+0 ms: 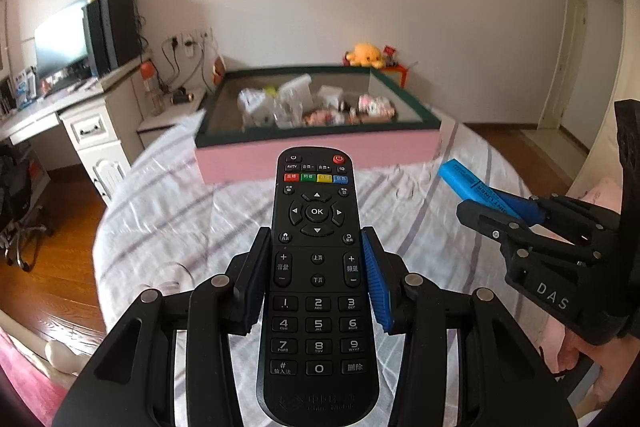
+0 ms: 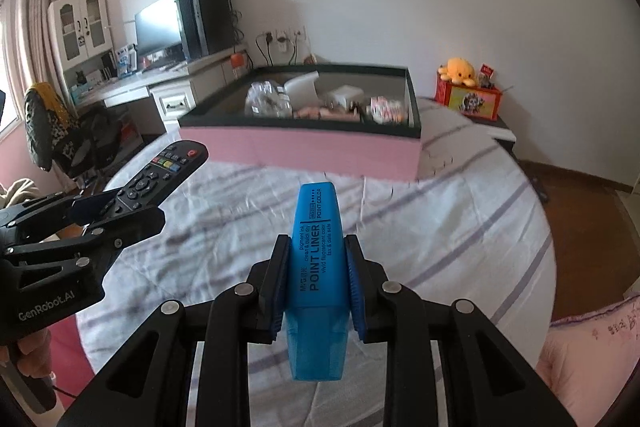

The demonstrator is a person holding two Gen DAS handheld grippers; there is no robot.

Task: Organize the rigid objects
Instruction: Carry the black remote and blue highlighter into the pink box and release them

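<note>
My left gripper [image 1: 316, 283] pinches a black remote control [image 1: 316, 267] by its long sides, raised over the striped bed sheet [image 1: 168, 211]. My right gripper [image 2: 316, 279] pinches a blue highlighter [image 2: 316, 267] the same way, also off the sheet. Ahead, at the bed's far edge, sits the pink box [image 2: 320, 147] holding assorted small items

Remote control [image 1: 316, 267]: between my left fingers [image 1: 256, 279], above the bed [image 1: 168, 211]. Highlighter [image 2: 318, 267]: between my right fingers [image 2: 280, 279], right of the remote. Box [image 1: 320, 151]: on the bed, ahead of both hands; assorted small items in it. Table [image 1: 80, 95]: left of the bed, monitor [image 1: 60, 43] on it. Plush toy [image 2: 458, 69]: on a low stand behind the box, to the right.
</note>
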